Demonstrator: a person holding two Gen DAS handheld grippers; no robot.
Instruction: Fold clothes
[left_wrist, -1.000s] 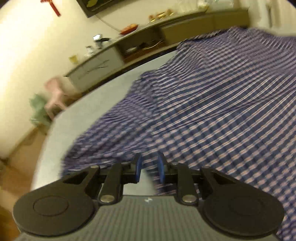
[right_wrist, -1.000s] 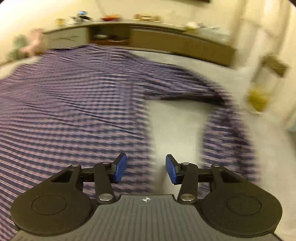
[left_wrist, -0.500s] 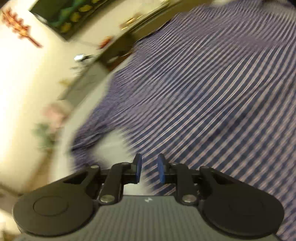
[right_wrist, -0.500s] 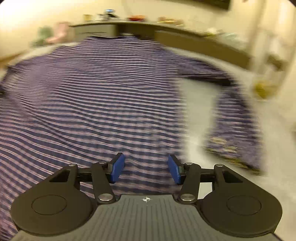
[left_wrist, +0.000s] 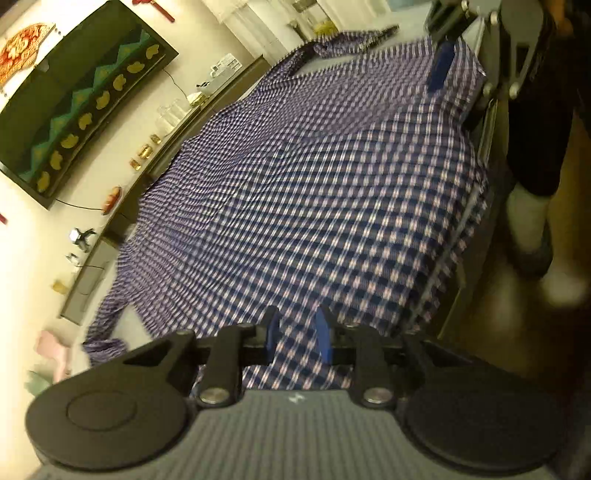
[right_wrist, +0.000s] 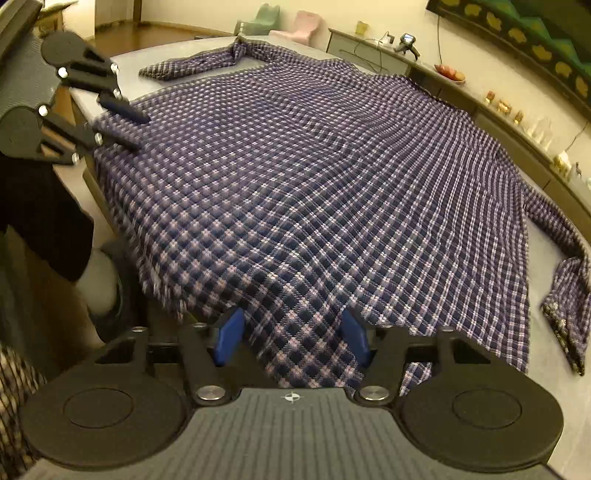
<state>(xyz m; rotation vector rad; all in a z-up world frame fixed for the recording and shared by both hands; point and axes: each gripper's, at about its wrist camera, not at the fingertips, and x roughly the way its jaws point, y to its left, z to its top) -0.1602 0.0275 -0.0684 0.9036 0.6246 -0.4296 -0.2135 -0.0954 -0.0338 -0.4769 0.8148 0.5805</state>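
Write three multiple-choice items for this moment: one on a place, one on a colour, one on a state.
1. Where does the shirt lie?
A. on the floor
B. on the grey table
C. over a chair

2. What pattern has the shirt?
A. red stripes
B. plain white
C. blue-and-white check

3. How is the shirt?
A. spread out, unfolded
B. folded in half
C. rolled up

Key:
1. B, the shirt covers the grey table.
2. C, the checks run all over it.
3. A, the far sleeve and the cuffed sleeve lie out sideways.

No legible text anywhere.
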